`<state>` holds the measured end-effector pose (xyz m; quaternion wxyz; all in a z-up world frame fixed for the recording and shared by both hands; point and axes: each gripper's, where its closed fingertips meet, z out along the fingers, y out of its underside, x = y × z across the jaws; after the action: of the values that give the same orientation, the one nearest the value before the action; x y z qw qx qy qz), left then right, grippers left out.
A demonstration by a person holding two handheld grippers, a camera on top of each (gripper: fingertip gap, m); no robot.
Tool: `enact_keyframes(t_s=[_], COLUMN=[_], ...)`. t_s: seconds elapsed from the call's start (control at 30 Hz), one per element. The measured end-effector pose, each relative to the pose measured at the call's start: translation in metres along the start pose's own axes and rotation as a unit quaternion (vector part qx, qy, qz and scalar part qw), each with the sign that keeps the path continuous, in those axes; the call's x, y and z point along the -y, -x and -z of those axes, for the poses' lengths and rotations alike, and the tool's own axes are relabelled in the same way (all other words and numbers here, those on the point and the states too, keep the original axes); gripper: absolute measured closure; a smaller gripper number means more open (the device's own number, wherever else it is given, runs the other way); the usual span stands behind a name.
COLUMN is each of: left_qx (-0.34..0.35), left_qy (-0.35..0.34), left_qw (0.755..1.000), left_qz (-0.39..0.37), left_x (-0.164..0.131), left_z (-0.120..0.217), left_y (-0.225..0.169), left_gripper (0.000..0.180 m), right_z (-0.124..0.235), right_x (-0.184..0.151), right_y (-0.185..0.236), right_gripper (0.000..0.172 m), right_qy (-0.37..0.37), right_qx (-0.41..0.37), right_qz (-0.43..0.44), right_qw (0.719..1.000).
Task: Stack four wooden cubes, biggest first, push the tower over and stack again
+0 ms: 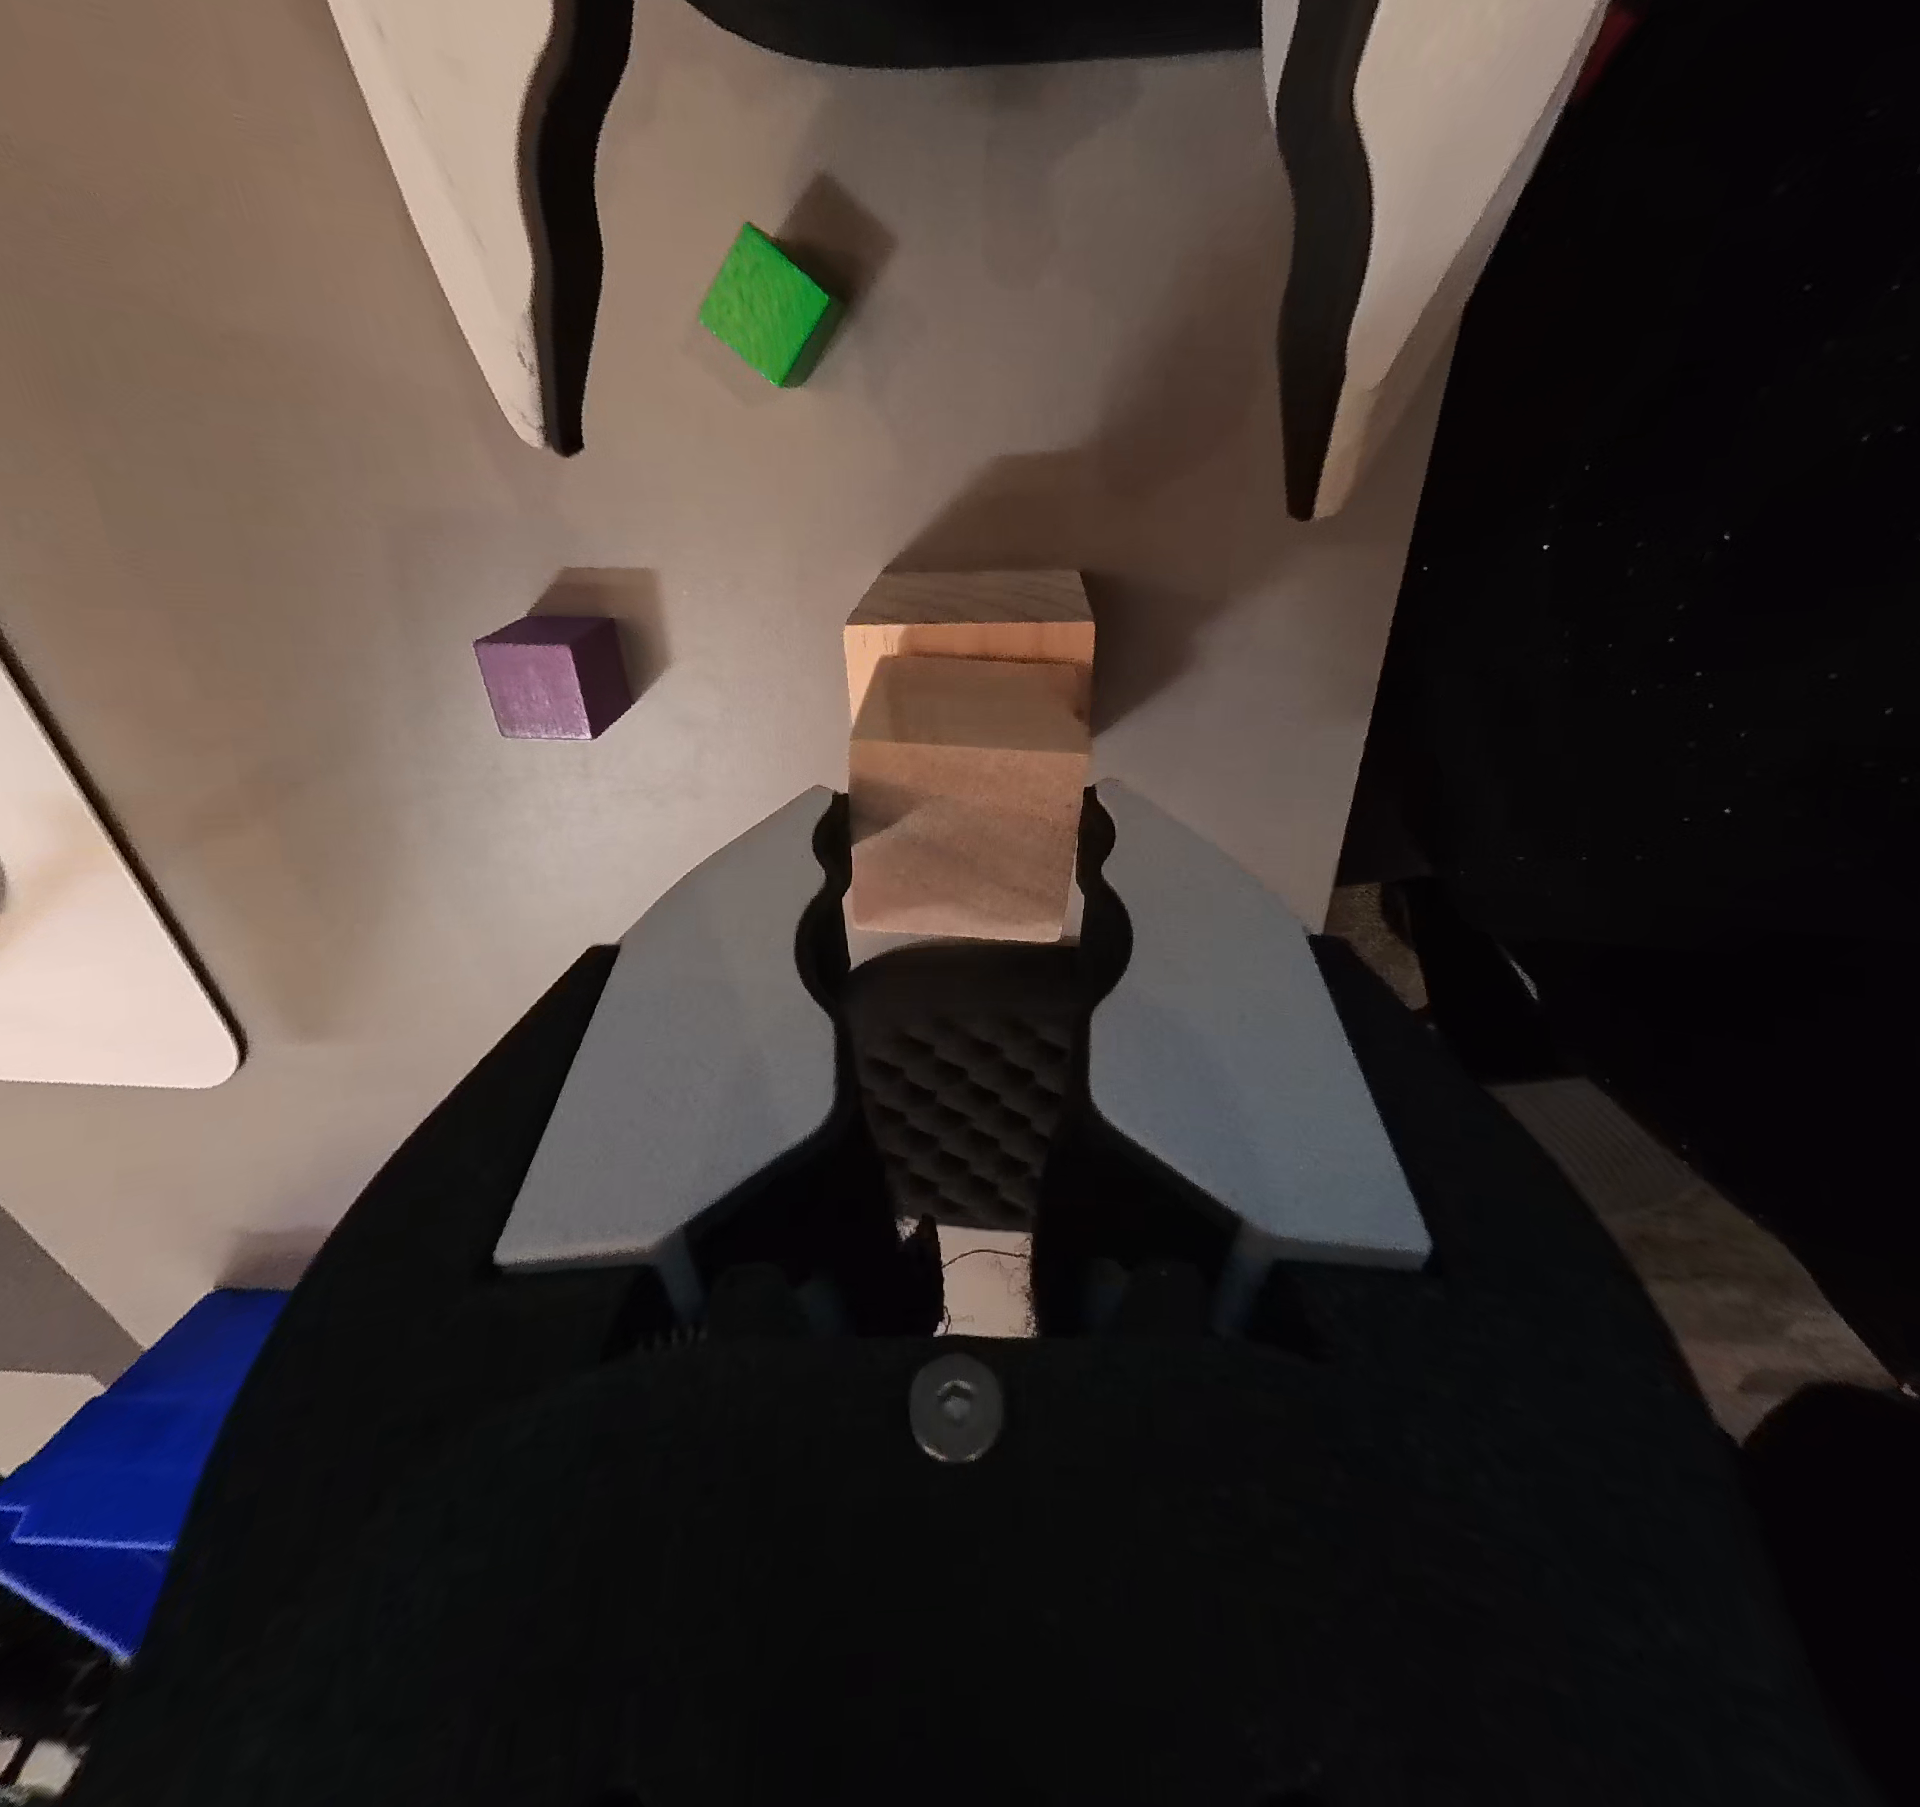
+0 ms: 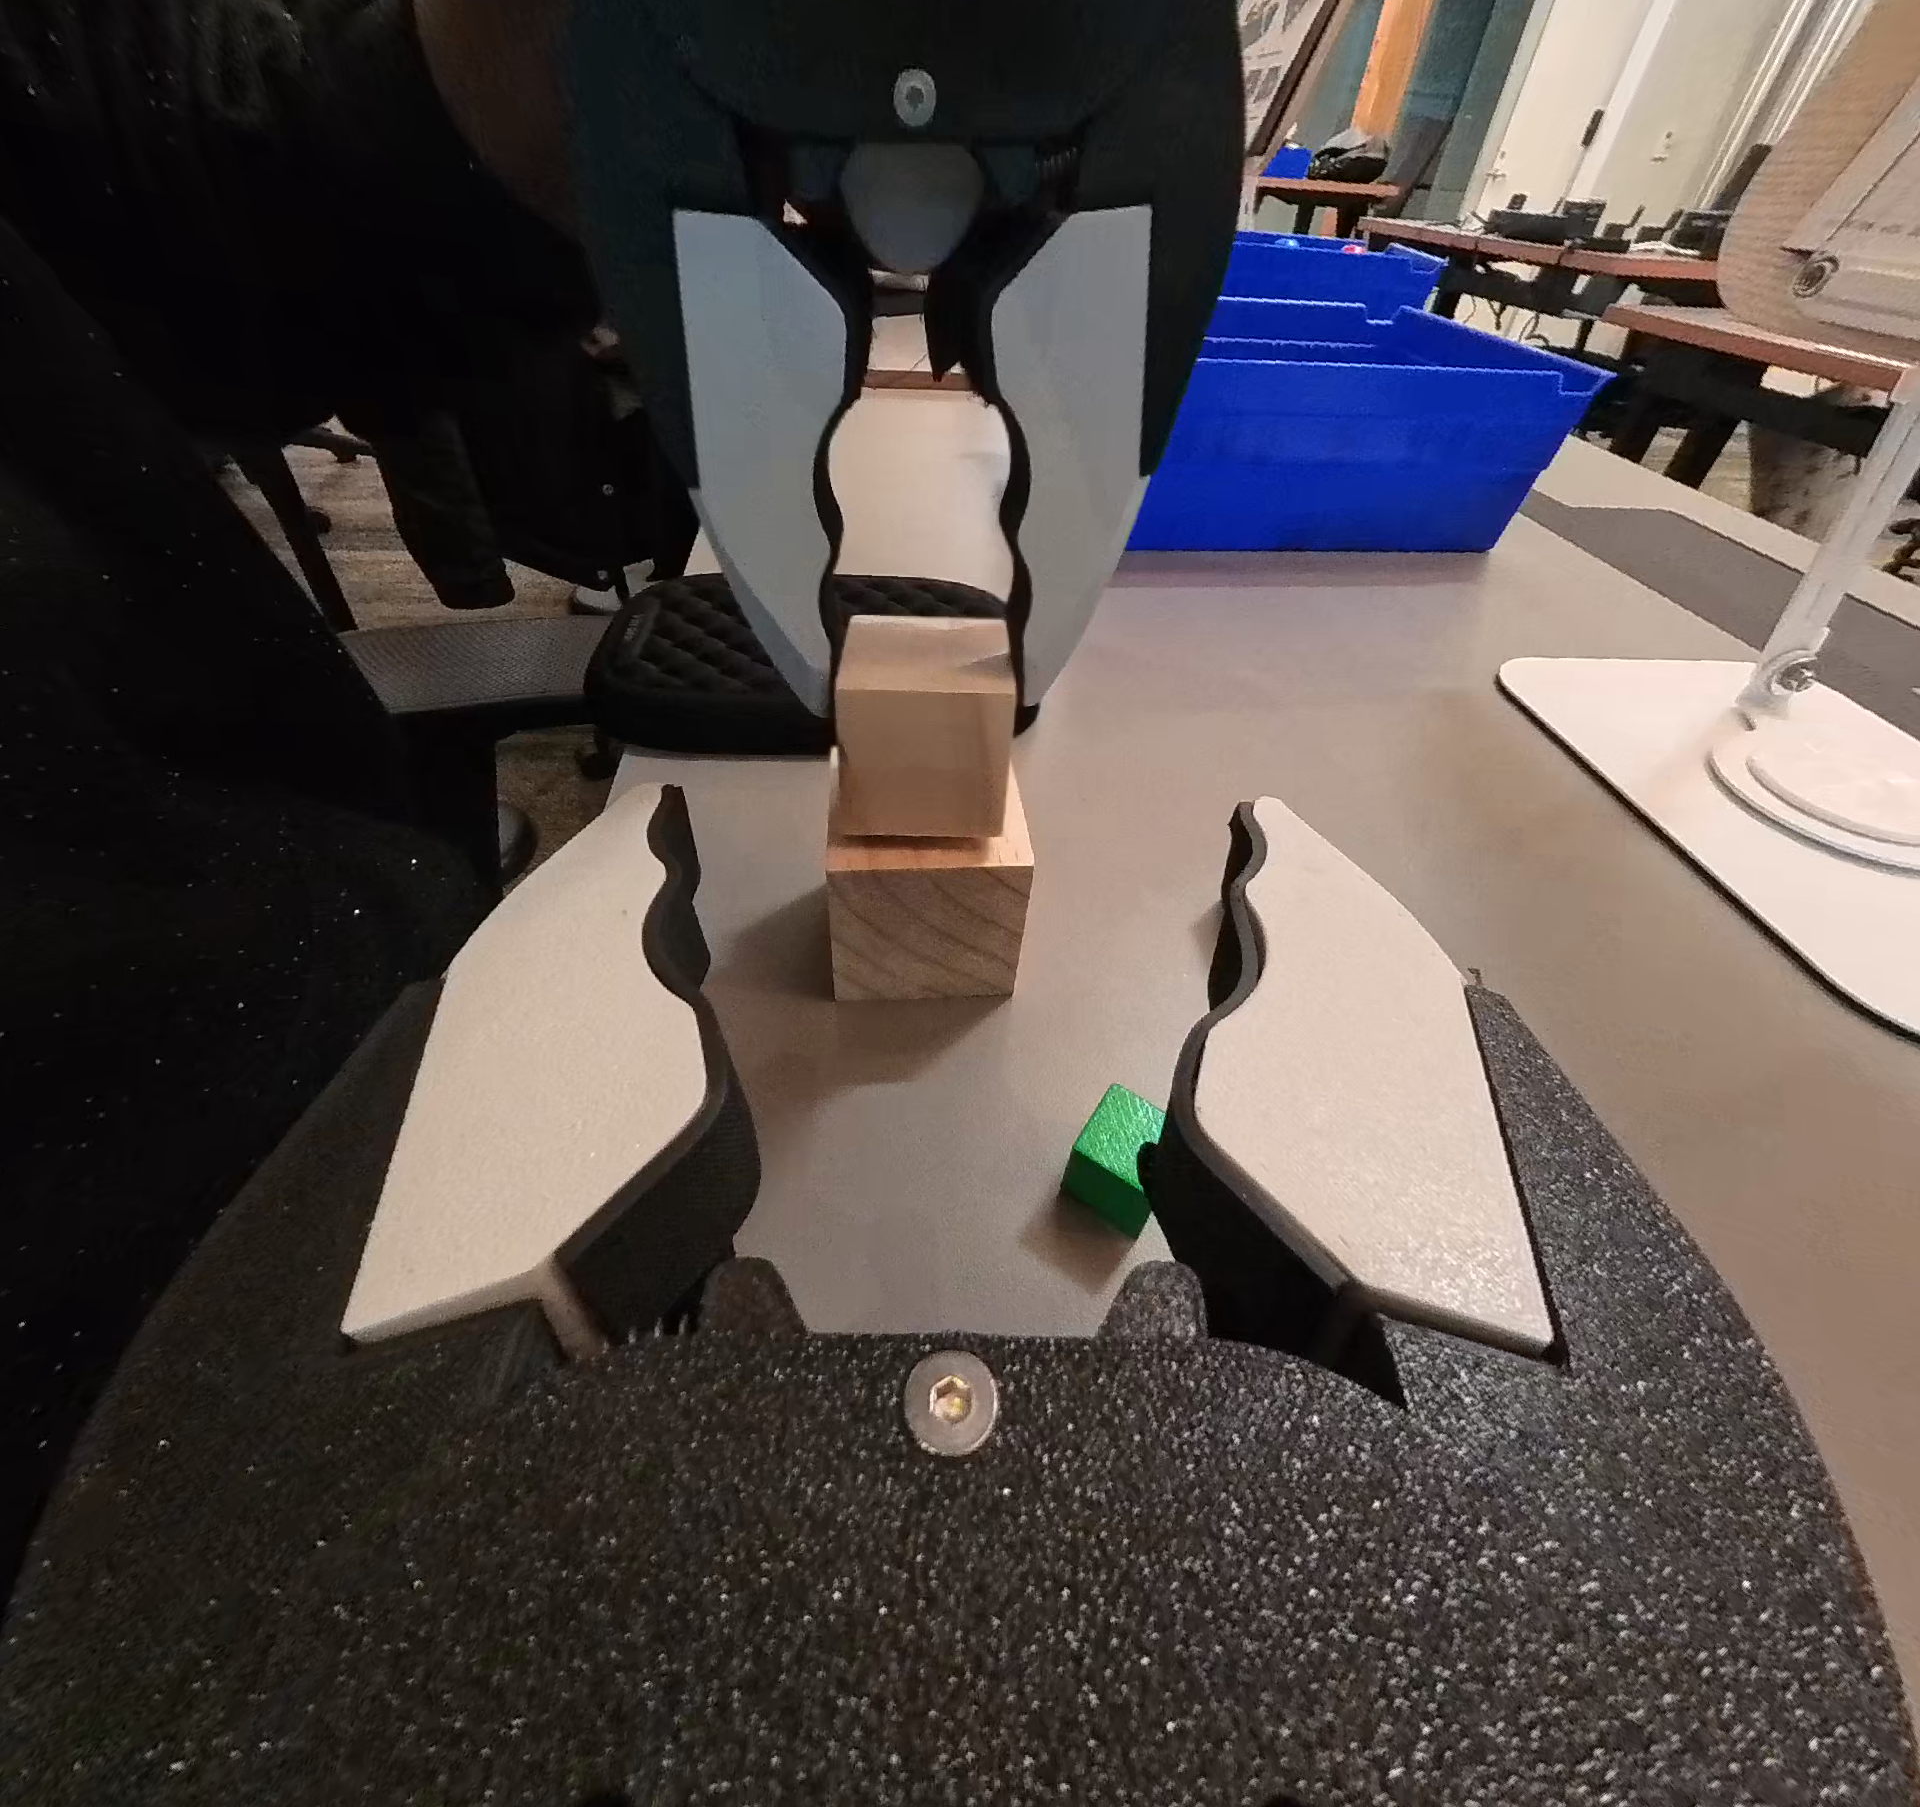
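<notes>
My left gripper (image 1: 961, 801) is shut on a plain wooden cube (image 1: 961, 822), with both pads pressed on its sides. It holds this cube directly over a second wooden cube (image 1: 971, 614) that stands on the grey table (image 1: 260, 407). In the right wrist view the left gripper (image 2: 925, 697) points down. The held cube (image 2: 920, 760) sits at the top face of the lower cube (image 2: 925, 926), slightly tilted. I cannot tell whether the two cubes touch. My right gripper (image 2: 956, 807) is wide open and empty, facing the stack from a short way off. It also shows in the left wrist view (image 1: 935, 479).
A small green cube (image 1: 769, 308) lies on the table by my right gripper's finger (image 2: 1112, 1175). A purple cube (image 1: 551, 677) lies left of the stack. Blue bins (image 2: 1351, 427) stand behind. A white stand base (image 2: 1714, 791) lies to the right. A chair cushion (image 2: 707, 656) sits past the table edge. Spacing between my two grippers at the tips: around 6 centimeters.
</notes>
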<state>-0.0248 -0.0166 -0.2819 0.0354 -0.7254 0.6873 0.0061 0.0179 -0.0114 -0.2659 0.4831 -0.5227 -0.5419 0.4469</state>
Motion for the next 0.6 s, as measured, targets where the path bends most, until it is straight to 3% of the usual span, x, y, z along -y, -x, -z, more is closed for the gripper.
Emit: enact_keyframes(t_s=[0.23, 0.37, 0.43, 0.6], left_qx=[0.007, 0.018, 0.013, 0.002], left_qy=[0.001, -0.001, -0.019, -0.12], left_qw=[1.0, 1.0, 1.0, 0.992], left_qz=[0.007, 0.004, -0.001, 0.035], left_x=[0.0, -0.001, -0.001, -0.005], left_z=[-0.004, -0.001, 0.005, 0.035], left_y=[0.002, 0.004, 0.003, 0.03], left_gripper=[0.138, 0.105, 0.093, 0.099], right_z=[0.0, 0.0, 0.0, 0.0], right_x=[0.0, 0.001, 0.001, 0.001], right_y=[0.0, 0.0, 0.001, 0.001], right_gripper=[0.077, 0.077, 0.077, 0.077], right_qy=[-0.002, -0.003, -0.003, -0.003], right_qx=[0.001, 0.001, 0.001, 0.0], right_qz=[0.001, 0.001, 0.002, 0.003], right_qw=[1.0, 1.0, 1.0, 1.0])
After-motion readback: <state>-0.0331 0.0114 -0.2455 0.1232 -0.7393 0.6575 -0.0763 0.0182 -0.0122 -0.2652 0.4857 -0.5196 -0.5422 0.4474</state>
